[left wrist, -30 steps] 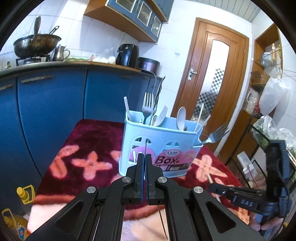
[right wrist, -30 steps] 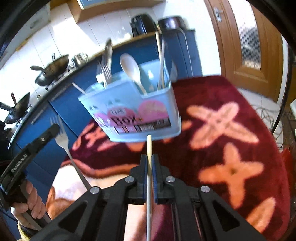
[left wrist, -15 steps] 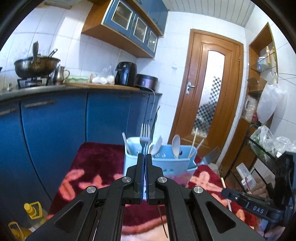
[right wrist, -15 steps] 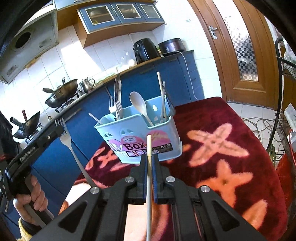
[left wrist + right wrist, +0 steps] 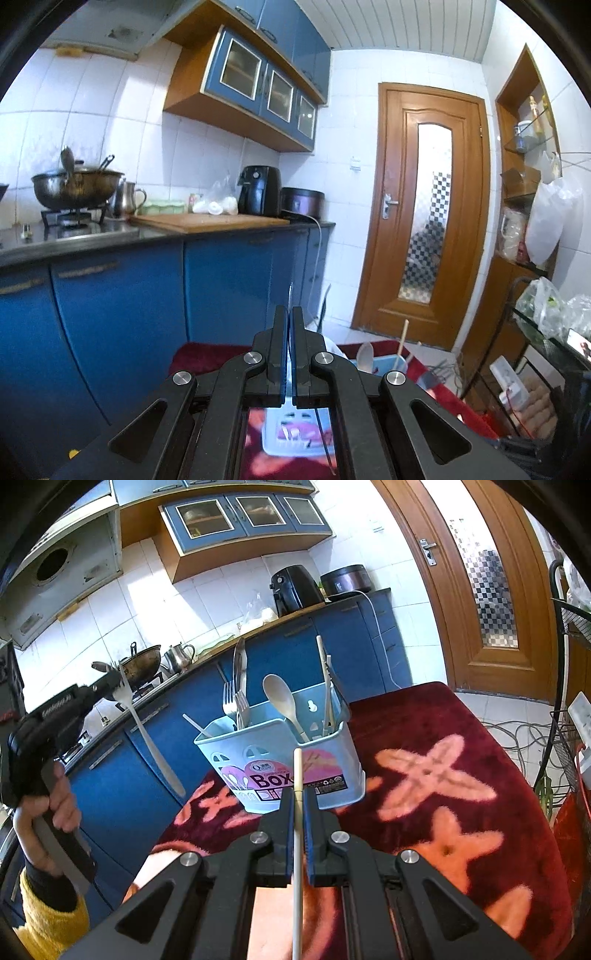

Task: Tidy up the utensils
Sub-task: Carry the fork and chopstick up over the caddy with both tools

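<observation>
Right gripper (image 5: 298,801) clamped on a chopstick (image 5: 297,812), tip pointing at the blue caddy (image 5: 325,760) just ahead. Left gripper (image 5: 110,683) pinches a fork (image 5: 147,734) by its head end, handle hanging down, held up left of the caddy and clear of it. Caddy sits on the red floral cloth (image 5: 461,775), already holding forks, a spoon (image 5: 282,701) and chopsticks. In the left view the fork shows only as a thin edge between the shut jaws.
</observation>
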Action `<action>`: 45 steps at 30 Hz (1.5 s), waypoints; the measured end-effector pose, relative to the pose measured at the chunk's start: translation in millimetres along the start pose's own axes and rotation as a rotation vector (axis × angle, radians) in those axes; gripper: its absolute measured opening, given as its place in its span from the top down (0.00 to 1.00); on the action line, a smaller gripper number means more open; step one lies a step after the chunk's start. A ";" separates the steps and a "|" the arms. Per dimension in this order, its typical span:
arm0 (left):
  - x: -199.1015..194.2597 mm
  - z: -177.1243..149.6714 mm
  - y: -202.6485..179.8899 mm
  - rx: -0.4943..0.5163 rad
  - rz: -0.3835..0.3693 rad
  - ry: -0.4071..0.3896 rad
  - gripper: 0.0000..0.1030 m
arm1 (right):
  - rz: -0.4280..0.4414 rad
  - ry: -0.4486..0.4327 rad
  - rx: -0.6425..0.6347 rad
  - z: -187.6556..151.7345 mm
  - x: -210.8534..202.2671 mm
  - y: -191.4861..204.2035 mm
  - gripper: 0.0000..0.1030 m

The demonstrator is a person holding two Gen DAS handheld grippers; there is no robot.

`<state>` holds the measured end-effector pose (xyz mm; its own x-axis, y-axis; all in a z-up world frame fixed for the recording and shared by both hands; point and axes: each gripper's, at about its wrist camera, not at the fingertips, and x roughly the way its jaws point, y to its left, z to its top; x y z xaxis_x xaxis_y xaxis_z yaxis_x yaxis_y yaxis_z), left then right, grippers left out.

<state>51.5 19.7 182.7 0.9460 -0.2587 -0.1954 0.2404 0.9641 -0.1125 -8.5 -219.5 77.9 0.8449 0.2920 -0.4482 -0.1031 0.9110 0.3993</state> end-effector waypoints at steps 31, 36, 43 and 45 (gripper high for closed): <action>97.8 9.8 6.4 0.046 0.096 -0.018 0.99 | -0.036 -0.170 -0.143 48.5 19.9 16.1 0.94; 103.6 -6.1 1.0 0.057 0.081 -0.009 0.99 | -0.036 -0.218 -0.150 64.6 31.1 21.6 0.94; 112.5 -23.2 3.3 0.030 0.053 0.012 0.99 | -0.081 -0.297 -0.156 88.2 49.5 26.1 0.94; 114.5 -26.0 6.2 0.015 0.043 0.015 0.99 | -0.102 -0.329 -0.147 94.8 54.0 26.5 0.94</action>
<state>155.7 -5.5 134.3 0.9521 -0.2177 -0.2148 0.2029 0.9752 -0.0887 84.2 -207.1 140.2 0.9757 0.1106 -0.1891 -0.0642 0.9696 0.2363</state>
